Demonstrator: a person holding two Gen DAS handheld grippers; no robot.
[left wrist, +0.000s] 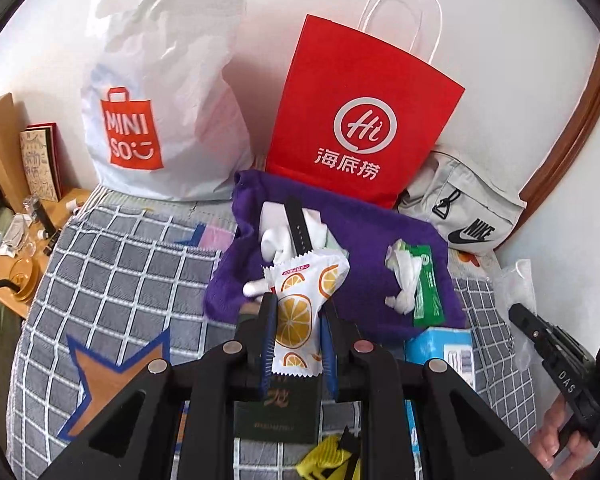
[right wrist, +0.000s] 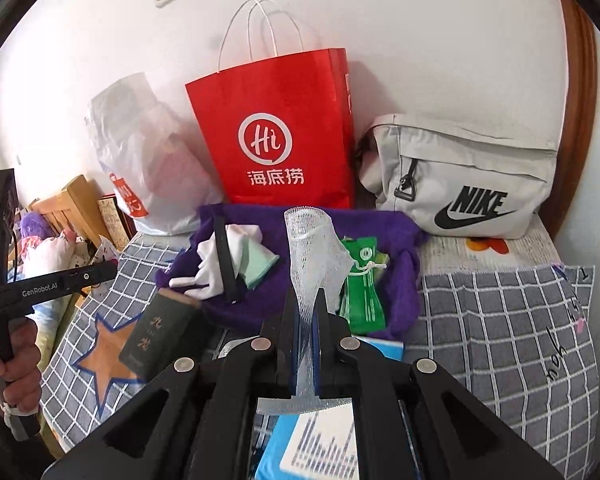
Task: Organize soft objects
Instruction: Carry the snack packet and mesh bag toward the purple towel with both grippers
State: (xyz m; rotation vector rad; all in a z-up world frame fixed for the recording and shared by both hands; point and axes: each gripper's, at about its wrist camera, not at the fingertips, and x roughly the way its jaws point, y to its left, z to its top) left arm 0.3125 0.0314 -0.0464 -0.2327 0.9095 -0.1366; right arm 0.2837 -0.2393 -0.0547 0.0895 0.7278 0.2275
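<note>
Both grippers carry soft packets above the bed.
The left gripper (left wrist: pixel 298 340) is clamped on an orange-print sachet (left wrist: pixel 300 304), the right gripper (right wrist: pixel 305 316) on a white mesh sleeve (right wrist: pixel 312 252), seemingly bound for the purple cloth (right wrist: pixel 400 288) pile; the sachet's contents and lower ends stay hidden.

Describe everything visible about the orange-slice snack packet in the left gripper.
The snack packet is a white, glossy plastic wrapper printed with orange slices, with a serrated seal at each end. It stands roughly upright, pinched at its lower half between the blue pads of the shut left gripper, held above the purple cloth.
</note>
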